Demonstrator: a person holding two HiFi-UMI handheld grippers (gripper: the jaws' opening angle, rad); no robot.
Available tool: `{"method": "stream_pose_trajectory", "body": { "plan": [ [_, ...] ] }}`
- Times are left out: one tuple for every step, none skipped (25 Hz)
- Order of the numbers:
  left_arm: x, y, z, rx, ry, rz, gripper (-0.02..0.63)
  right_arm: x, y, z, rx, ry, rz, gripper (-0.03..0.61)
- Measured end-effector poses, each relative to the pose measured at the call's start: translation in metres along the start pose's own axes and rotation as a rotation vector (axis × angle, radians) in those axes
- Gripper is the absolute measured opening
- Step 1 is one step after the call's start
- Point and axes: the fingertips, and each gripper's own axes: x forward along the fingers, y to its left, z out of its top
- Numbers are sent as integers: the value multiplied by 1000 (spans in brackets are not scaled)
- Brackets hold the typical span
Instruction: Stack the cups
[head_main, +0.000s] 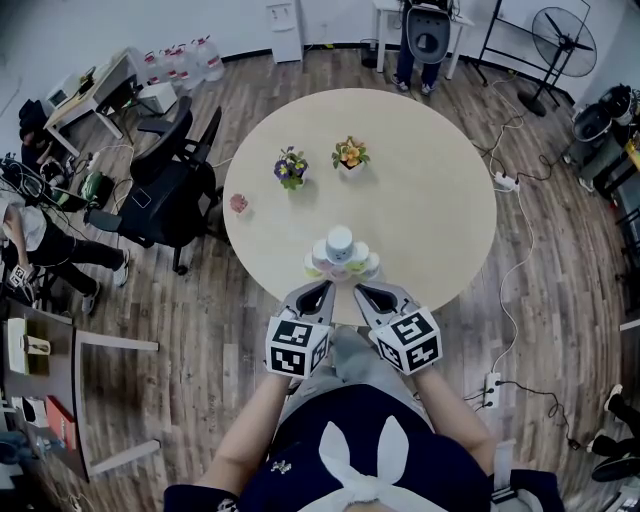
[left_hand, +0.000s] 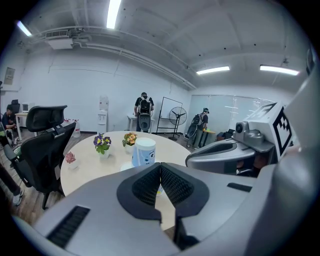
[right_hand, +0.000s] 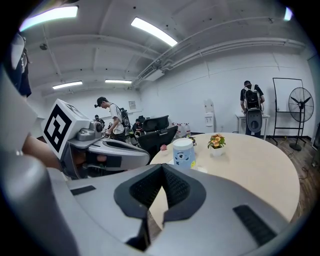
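Observation:
A cluster of cups (head_main: 341, 257) stands near the front edge of the round beige table (head_main: 430, 200). A pale blue cup with a cartoon face (head_main: 340, 240) sits upside down on top of it, and is also the blue cup (left_hand: 144, 151) in the left gripper view and the blue cup (right_hand: 184, 153) in the right gripper view. Lower cups (head_main: 316, 266) ring it. My left gripper (head_main: 322, 290) (left_hand: 160, 172) is shut and empty, just short of the cluster. My right gripper (head_main: 362, 291) (right_hand: 163, 173) is likewise shut and empty beside it.
On the far half of the table stand a purple flower pot (head_main: 290, 167), an orange flower pot (head_main: 350, 154) and a small pink plant (head_main: 239, 203). Black office chairs (head_main: 165, 190) crowd the table's left. A person (head_main: 425, 40) stands beyond the table, with a floor fan (head_main: 563, 40) nearby.

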Motion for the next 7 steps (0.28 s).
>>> {"method": "stream_pose_trajectory", "body": {
  "plan": [
    [0,0,-1,0,0,-1,21,0,1,-1,-1,2,1,3],
    [-1,-1,-1,-1,1,-1,21,0,2,-2,-1,3,3,3],
    [-1,-1,-2,-1,1,-2,21,0,3,-2,-2,4,4,3],
    [-1,-2,-2,-1,2,-3,21,0,3,-3,-2,5,6,3],
    [-1,-2,-2,-2,2,-4,21,0,3,-3,-3,6,7,3],
    [-1,-2,-2,-2,2,-5,21,-1,4,-3,-4,7,9,3],
    [-1,-3,-2,-1,3,-5,21,-1,4,-3,-5,8,10,3]
  ]
}}
